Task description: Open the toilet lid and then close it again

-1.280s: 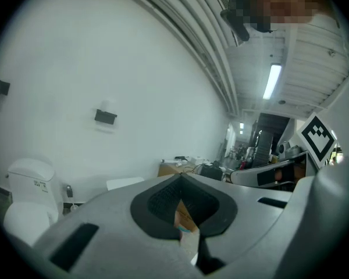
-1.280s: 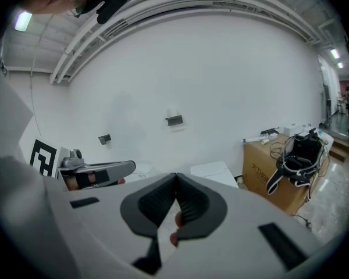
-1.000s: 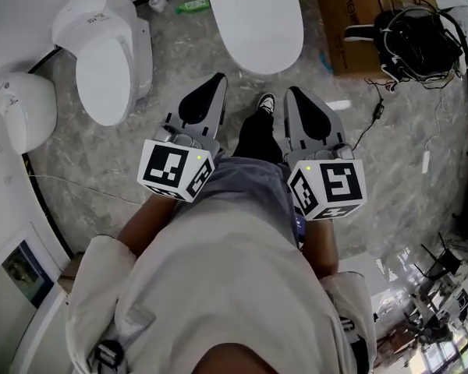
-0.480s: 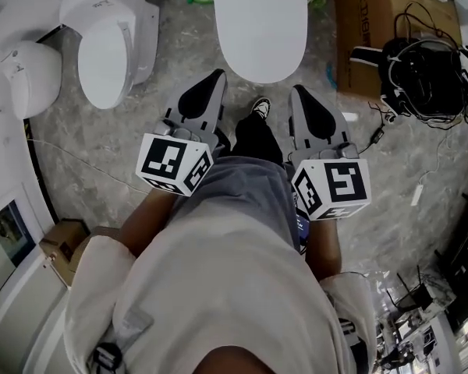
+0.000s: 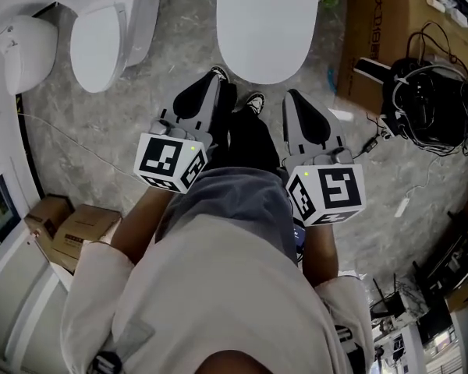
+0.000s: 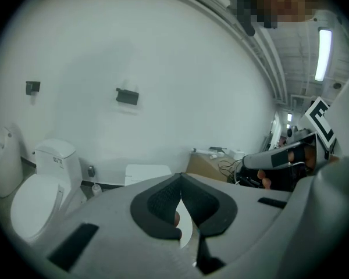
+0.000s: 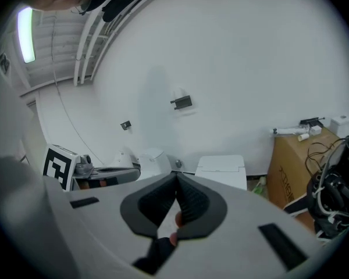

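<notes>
The toilet (image 5: pixel 267 23) stands at the top centre of the head view with its white lid (image 6: pixel 146 172) down. Both grippers hover side by side over the person's legs, short of the bowl's front edge and touching nothing. My left gripper (image 5: pixel 210 82) is shut and empty, its dark pads meeting at the tips (image 6: pixel 180 182). My right gripper (image 5: pixel 293 98) is also shut with nothing in it (image 7: pixel 175 182). In the right gripper view the toilet's lid and tank (image 7: pixel 221 168) show straight ahead against the white wall.
A second toilet (image 5: pixel 101 29) and a white urinal (image 5: pixel 25 49) stand at the left. A large cardboard box (image 5: pixel 384 29) and a tangle of black cables (image 5: pixel 429 100) lie at the right. Small cardboard boxes (image 5: pixel 70 226) sit at the lower left on the marble floor.
Both grippers have sunk a little, still shut and side by side. The head view has shifted: the toilet sits higher in it, and the small boxes at the left have come into sight.
</notes>
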Motion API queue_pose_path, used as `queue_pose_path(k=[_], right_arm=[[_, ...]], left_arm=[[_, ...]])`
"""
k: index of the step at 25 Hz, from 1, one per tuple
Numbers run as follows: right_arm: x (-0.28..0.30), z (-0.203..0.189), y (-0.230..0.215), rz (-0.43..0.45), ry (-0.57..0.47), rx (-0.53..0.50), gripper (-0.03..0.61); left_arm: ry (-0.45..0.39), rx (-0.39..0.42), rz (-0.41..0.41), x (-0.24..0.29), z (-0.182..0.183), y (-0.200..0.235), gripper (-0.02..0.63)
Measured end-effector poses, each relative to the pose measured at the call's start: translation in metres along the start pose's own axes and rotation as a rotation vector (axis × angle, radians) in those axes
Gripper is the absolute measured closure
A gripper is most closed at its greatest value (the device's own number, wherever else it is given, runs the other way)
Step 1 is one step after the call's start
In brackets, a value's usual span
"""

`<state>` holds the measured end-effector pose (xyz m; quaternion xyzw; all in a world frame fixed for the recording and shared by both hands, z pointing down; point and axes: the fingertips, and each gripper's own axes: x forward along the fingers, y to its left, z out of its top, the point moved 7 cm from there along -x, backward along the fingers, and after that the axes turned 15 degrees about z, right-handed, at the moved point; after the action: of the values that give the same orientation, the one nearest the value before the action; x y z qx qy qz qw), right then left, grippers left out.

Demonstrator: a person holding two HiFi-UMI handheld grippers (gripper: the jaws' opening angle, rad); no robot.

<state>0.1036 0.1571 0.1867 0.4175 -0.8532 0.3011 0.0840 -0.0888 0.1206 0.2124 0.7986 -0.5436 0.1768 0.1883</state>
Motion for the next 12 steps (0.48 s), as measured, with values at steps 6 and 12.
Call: queue_pose_path(k=[6,12], right_arm=[[0.027,-0.011,-0.024,0.029,0.067,0.016,0.568],[0.060,-0.027,-0.034,0.060,0.134,0.033,0.568]], left_arm=[[0.064,-0.010,0.043,0.041,-0.030,0.014,0.609],[0.150,-0.032,0.065,0.073,-0.070,0.036,0.609]])
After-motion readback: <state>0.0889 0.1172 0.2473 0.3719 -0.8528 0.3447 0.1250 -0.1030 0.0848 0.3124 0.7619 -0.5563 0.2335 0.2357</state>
